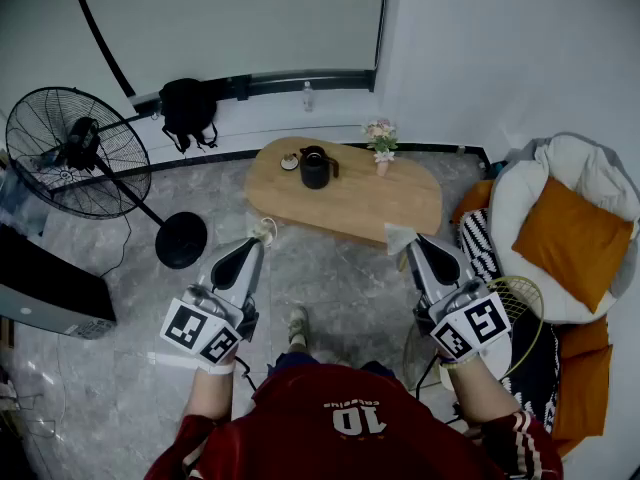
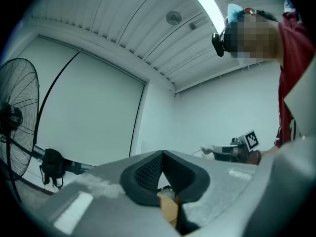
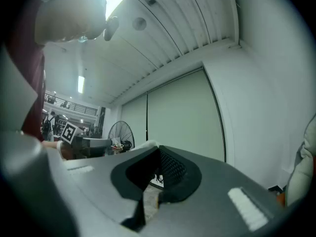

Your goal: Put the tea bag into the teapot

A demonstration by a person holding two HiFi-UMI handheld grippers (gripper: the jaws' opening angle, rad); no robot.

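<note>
The black teapot [image 1: 314, 166] stands on the oval wooden table [image 1: 370, 203] in the upper centre of the head view. A small round dish [image 1: 290, 162] sits just left of it (the tea bag itself is too small to make out). The left gripper [image 1: 262, 231] and right gripper [image 1: 400, 235] hover at lower centre by the table's lower edge, each with its jaws pressed together on nothing.

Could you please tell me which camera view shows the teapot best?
The head view: the black teapot stands in full sight on the wooden table. The left and right gripper views look at walls and ceiling; neither shows the teapot.
</note>
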